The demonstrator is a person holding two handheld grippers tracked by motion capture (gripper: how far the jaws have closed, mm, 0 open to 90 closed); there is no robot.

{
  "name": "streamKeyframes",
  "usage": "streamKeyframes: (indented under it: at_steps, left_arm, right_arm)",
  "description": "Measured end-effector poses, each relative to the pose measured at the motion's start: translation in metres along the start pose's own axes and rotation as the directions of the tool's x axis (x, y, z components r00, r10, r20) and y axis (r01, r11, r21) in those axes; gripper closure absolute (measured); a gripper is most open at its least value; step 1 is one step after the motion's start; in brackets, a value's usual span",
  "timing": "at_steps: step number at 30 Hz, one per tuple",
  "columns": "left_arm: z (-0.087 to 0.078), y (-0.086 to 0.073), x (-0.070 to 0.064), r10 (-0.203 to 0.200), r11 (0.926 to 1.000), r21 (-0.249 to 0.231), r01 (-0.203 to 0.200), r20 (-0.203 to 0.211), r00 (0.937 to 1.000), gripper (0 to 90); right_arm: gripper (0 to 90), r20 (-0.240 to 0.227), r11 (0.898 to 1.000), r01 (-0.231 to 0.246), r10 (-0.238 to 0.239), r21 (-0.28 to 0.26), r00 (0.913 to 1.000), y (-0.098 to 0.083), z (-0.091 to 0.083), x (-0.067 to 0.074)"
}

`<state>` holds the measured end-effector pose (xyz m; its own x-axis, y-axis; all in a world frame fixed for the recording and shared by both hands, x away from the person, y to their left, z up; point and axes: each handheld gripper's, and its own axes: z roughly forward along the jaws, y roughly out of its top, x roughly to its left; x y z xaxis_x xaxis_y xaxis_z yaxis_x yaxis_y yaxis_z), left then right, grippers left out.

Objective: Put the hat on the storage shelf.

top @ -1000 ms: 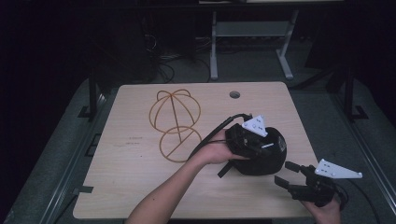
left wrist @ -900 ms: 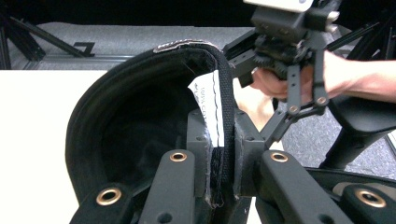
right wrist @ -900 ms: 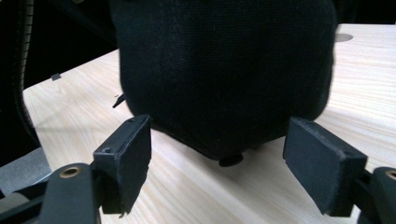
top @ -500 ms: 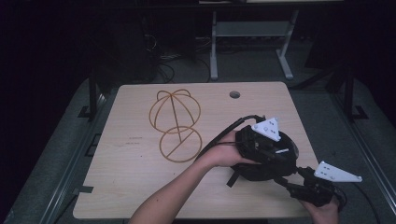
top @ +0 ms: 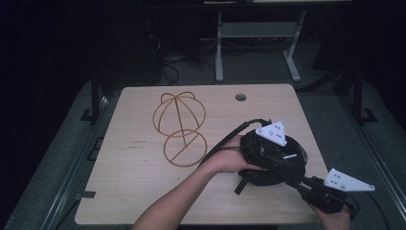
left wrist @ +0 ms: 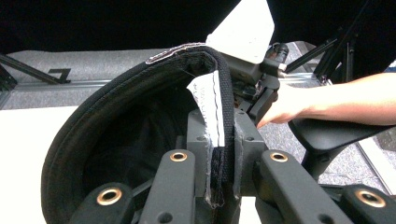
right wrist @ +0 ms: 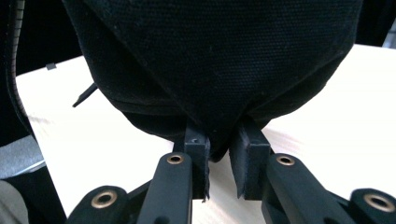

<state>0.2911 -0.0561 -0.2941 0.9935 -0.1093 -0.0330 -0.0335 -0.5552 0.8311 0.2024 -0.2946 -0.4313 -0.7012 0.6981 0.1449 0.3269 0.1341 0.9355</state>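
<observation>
Two tools met over your desk (top: 143, 191), where the wire hat stand (top: 179, 128) stood well apart to the left and the black cap (top: 273, 165) hung low at the right front. Your left tool (left wrist: 219, 186) was clamped tight on the cap's sweatband beside its white label (left wrist: 208, 109), while your right tool (right wrist: 223, 175) had just been closing and pinched a fold of the crown. That small pinch could have slipped under any sideways pull, I judged, dropping the cap or twisting it short of the stand.
</observation>
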Motion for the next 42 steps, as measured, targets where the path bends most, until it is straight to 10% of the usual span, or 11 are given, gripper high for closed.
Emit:
streamKeyframes:
  at_steps: [23, 42]
  left_arm:
    - [-0.031, -0.02, 0.003, -0.061, 0.9981, 0.006, 0.062, -0.121, 0.9908, 64.3]
    - [-0.083, -0.061, -0.003, -0.135, 0.9906, -0.049, 0.128, -0.212, 0.9679, 46.5]
  right_arm:
    - [80.2, -0.025, 0.996, -0.088, 0.089, 0.024, 0.9957, 0.027, -0.01, -0.007]
    - [80.6, -0.052, 0.987, -0.145, 0.149, 0.071, 0.9875, 0.056, -0.003, -0.019]
